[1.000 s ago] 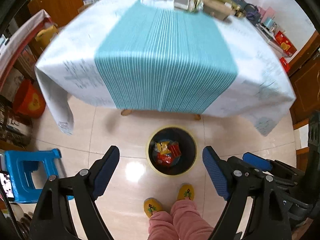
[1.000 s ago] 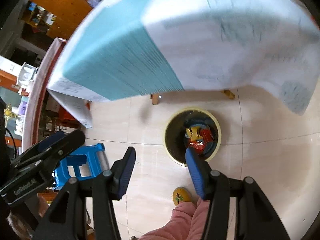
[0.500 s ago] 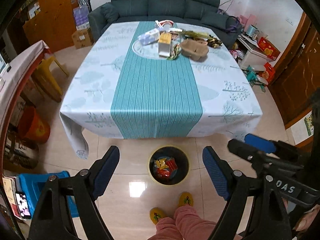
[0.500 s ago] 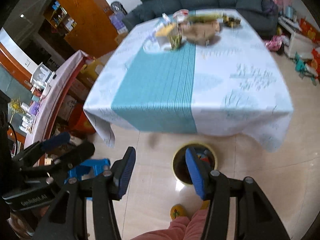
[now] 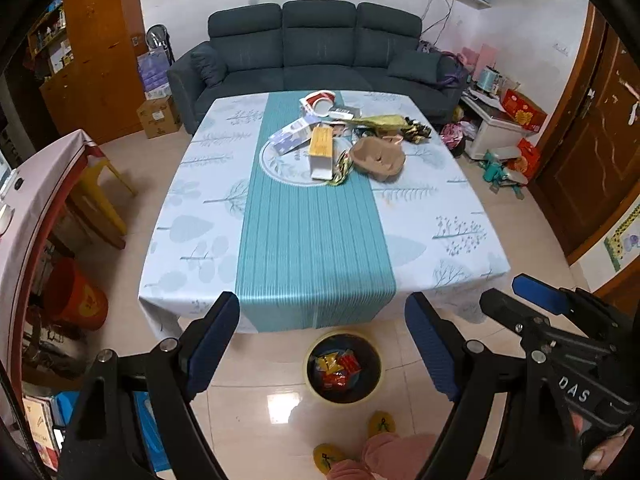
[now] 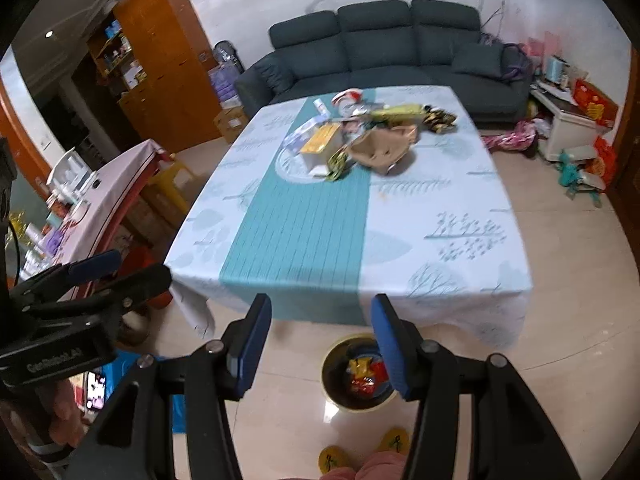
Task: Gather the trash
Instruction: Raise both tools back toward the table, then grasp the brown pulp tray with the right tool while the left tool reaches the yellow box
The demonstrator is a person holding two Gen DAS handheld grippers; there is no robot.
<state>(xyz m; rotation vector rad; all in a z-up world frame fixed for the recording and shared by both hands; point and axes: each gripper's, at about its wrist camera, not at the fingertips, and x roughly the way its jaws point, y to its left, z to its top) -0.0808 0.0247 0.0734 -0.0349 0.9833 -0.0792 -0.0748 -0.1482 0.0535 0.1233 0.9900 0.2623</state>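
Observation:
A pile of trash (image 5: 340,140) lies at the far middle of the table (image 5: 200,216): a yellow-and-white box (image 5: 322,150), a brown paper tray (image 5: 378,156), wrappers and cartons. It also shows in the right wrist view (image 6: 360,136). A dark round bin (image 5: 343,368) with a yellow rim stands on the floor at the table's near edge, holding red and yellow wrappers; the right wrist view shows it too (image 6: 360,376). My left gripper (image 5: 322,344) is open and empty, above the bin. My right gripper (image 6: 320,344) is open and empty, near the bin.
A dark sofa (image 5: 316,48) stands behind the table. A second covered table (image 5: 36,192), a yellow stool (image 5: 104,196) and an orange bucket (image 5: 76,300) are to the left. A blue stool (image 6: 116,376) is at lower left. Clutter and a wooden door (image 5: 592,132) are on the right.
Both grippers have tilted up and drawn back from the bin, so the whole table and sofa have come into view. Both stay open and empty.

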